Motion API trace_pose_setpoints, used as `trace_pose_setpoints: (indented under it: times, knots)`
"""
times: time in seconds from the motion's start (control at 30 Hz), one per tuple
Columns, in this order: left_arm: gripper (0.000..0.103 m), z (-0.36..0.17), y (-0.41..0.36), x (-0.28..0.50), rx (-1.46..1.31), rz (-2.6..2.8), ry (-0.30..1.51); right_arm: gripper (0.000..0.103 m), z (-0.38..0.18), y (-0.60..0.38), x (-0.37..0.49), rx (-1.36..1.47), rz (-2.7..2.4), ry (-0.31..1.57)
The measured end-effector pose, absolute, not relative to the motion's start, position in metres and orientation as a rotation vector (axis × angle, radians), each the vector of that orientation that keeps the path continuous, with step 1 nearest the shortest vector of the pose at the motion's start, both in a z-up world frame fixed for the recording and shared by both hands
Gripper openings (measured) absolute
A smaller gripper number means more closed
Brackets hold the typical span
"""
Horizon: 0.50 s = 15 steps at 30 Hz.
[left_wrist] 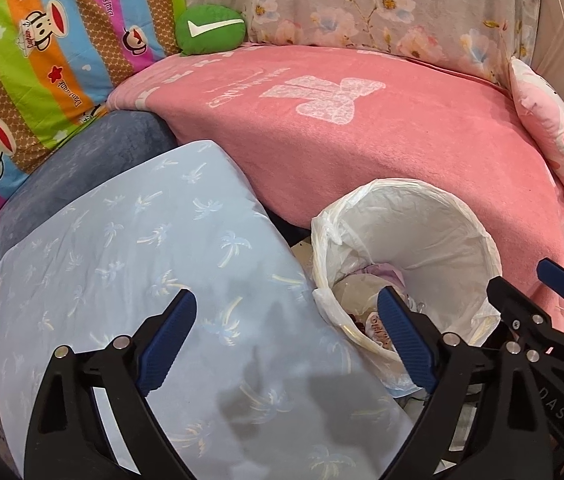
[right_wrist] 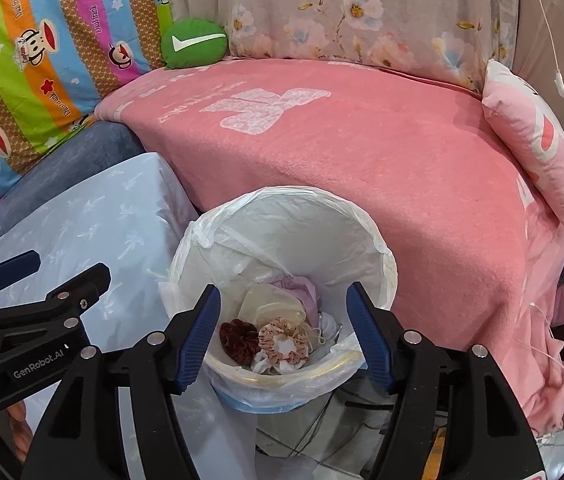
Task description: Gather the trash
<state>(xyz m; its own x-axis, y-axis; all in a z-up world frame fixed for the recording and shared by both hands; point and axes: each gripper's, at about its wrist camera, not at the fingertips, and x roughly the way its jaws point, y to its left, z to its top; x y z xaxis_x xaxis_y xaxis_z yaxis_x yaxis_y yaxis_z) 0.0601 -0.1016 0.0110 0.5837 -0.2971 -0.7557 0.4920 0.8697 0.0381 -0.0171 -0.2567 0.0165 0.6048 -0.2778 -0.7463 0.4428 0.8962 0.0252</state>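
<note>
Nearest, the right tool (right_wrist: 283,330) hangs with fingers spread apart over the bin (right_wrist: 381,256), empty. Inside lie a dark red scrunchie (right_wrist: 238,338) and a floral scrunchie (right_wrist: 283,344) touching. The left tool (left_wrist: 285,340), also spread and empty, straddles the bin's left rim above the blue pillow (left_wrist: 130,248). Beyond lies the pink blanket (right_wrist: 361,152).

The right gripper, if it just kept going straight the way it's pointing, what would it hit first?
Probably the trash inside the white-lined round bin: the open right gripper frames a dark red scrunchie and a floral scrunchie lying on top. Depth is unclear.
</note>
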Motion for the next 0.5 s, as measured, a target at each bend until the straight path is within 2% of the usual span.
trace_pose_setpoints:
  times: [0.07,0.2,0.5]
  knots:
    - [0.089,0.0099,-0.1014,0.0594,0.257,-0.46,0.827,0.067,0.0164,-0.2572,-0.0182,0.216,-0.427,0.82]
    - [0.089,0.0067,-0.1,0.0587,0.256,-0.447,0.836,0.082,0.0144,-0.2564,-0.0208,0.209,-0.436,0.82]
    - [0.089,0.0049,-0.0991,0.0538,0.264,-0.423,0.83,0.086,0.0115,-0.2518,-0.0259,0.171,-0.446,0.819]
